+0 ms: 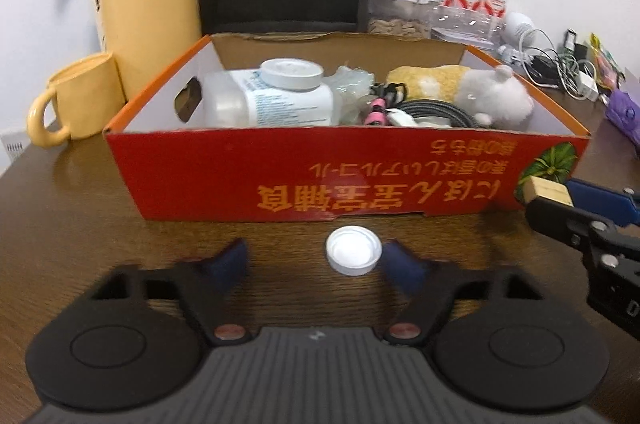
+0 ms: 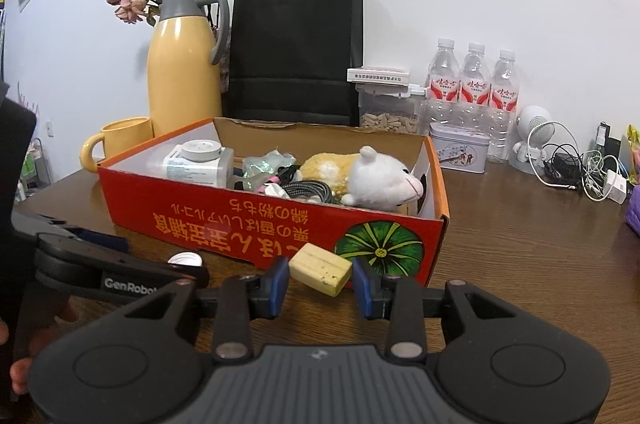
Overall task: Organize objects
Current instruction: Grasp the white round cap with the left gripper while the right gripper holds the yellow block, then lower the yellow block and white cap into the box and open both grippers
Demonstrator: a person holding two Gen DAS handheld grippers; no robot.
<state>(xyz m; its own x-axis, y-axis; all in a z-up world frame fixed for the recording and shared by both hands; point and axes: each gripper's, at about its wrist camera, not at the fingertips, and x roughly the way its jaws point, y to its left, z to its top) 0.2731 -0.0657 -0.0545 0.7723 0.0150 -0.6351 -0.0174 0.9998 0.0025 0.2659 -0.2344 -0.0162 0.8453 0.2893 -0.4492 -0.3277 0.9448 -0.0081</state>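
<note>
Two claws are at work, and I start from my left claw (image 1: pixel 314 262): its blue fingers (image 1: pixel 230 258) stand apart over the brown table (image 1: pixel 80 224), gripping nothing, with a small white cap (image 1: pixel 352 251) lying flat on the wood between them. The cap sits off centre, right against the right-hand finger and well clear of the left-hand one, so I judge the claw needs to shift toward that side before it closes or the cap will be nudged away. The cap is round, so it has no long axis to line up with; any closing line through its middle will do. My right claw (image 2: pixel 320 282) is shut on a pale yellow block (image 2: pixel 320 268), whose long side runs across from pad to pad, held tilted just above the table. Both claws sit close in front of the red cardboard box (image 1: pixel 280 176), whose near wall stands just beyond the cap, with the right claw off toward the box's pumpkin-printed corner. Inside the box lie a white jar (image 1: pixel 272 96) on its side, a coil of cables (image 1: pixel 424 112) and a plush toy (image 2: pixel 360 176). The left claw is plainly nearer the cap; the right one is busy with its block, which I think goes over the wall next.
</note>
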